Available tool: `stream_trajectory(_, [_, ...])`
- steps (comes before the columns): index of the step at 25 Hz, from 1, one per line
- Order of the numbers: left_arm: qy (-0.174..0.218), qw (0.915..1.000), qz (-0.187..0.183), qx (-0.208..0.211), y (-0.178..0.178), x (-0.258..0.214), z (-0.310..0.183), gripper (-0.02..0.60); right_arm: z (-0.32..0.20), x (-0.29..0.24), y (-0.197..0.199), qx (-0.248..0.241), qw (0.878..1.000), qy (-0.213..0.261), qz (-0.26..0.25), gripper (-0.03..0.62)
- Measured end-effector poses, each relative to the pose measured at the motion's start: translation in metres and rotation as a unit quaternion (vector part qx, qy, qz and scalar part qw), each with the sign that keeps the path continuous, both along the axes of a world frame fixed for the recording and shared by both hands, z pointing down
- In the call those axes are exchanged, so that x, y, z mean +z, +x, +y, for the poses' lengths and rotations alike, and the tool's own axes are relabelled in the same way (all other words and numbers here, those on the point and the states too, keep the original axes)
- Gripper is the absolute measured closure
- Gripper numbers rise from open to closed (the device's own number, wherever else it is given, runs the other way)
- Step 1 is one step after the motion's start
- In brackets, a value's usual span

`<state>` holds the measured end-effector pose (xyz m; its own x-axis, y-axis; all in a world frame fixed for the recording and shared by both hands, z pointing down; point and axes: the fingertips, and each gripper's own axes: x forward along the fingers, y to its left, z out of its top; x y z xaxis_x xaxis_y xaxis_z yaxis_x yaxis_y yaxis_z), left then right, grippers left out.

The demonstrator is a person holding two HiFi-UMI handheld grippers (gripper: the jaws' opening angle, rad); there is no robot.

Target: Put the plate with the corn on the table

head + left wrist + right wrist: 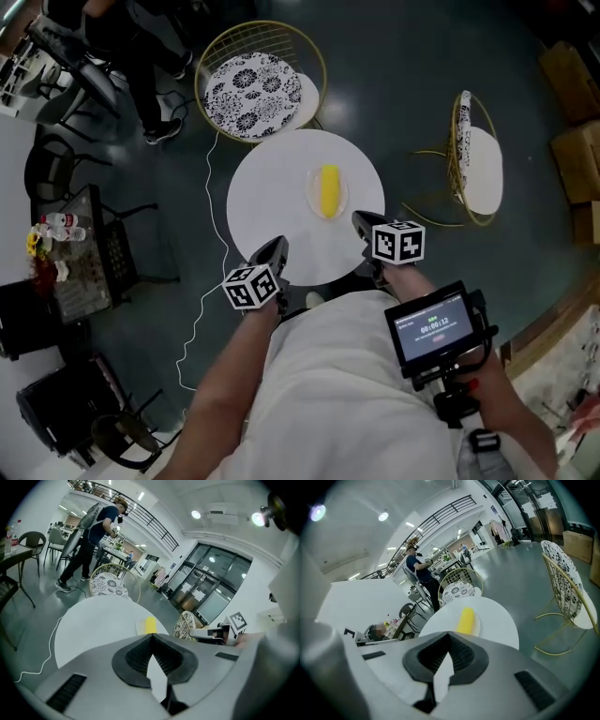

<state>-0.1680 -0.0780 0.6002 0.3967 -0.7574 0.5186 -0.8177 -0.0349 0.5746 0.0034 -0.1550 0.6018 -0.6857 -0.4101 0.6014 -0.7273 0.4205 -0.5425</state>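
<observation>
On the table (267,187), dead centre, sits the plate (311,195) with corn (329,190). The left gripper (277,246) and right gripper (362,221), both closed and empty, hover at the table's near edge. Plate looks stiff and slick: pinch the rim.

1. The plate (310,195) is small, round and pale. It lies flat on the table, a little right of the table's middle in the head view.
2. The corn (329,190) is a single yellow cob lying on its side on the plate. Its length points away from the person, and it covers most of the plate.
3. The table (267,202) is round with a plain white top.
</observation>
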Motion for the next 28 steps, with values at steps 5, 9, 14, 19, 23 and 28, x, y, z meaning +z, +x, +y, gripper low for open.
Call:
stream_trajectory(5, [0.023,0.9995,0.005,0.02,-0.01,-0.018,-0.002,0.575,0.0,-0.017,-0.024,-0.017,1.0,0.016,-0.014,0.586])
stream_trajectory(9, [0.043,0.9984,0.009,0.035,-0.005,-0.031,-0.002,0.575,0.007,-0.032,-0.032,-0.03,0.999,0.031,-0.023,0.587])
stream_trajectory(14, [0.068,0.9963,0.005,0.052,0.018,-0.055,0.018,0.575,0.039,-0.057,-0.017,-0.038,0.997,0.054,-0.035,0.586])
stream_trajectory(19, [0.084,0.9941,-0.002,0.068,0.027,-0.069,0.043,0.575,0.074,-0.072,-0.013,-0.038,0.996,0.065,-0.044,0.588])
stream_trajectory(23, [0.086,0.9938,-0.001,0.071,0.024,-0.074,0.065,0.575,0.101,-0.079,-0.017,-0.04,0.995,0.071,-0.051,0.587])
stream_trajectory(28, [0.082,0.9937,-0.003,0.075,0.024,-0.073,0.074,0.575,0.109,-0.081,-0.018,-0.041,0.995,0.076,-0.058,0.588])
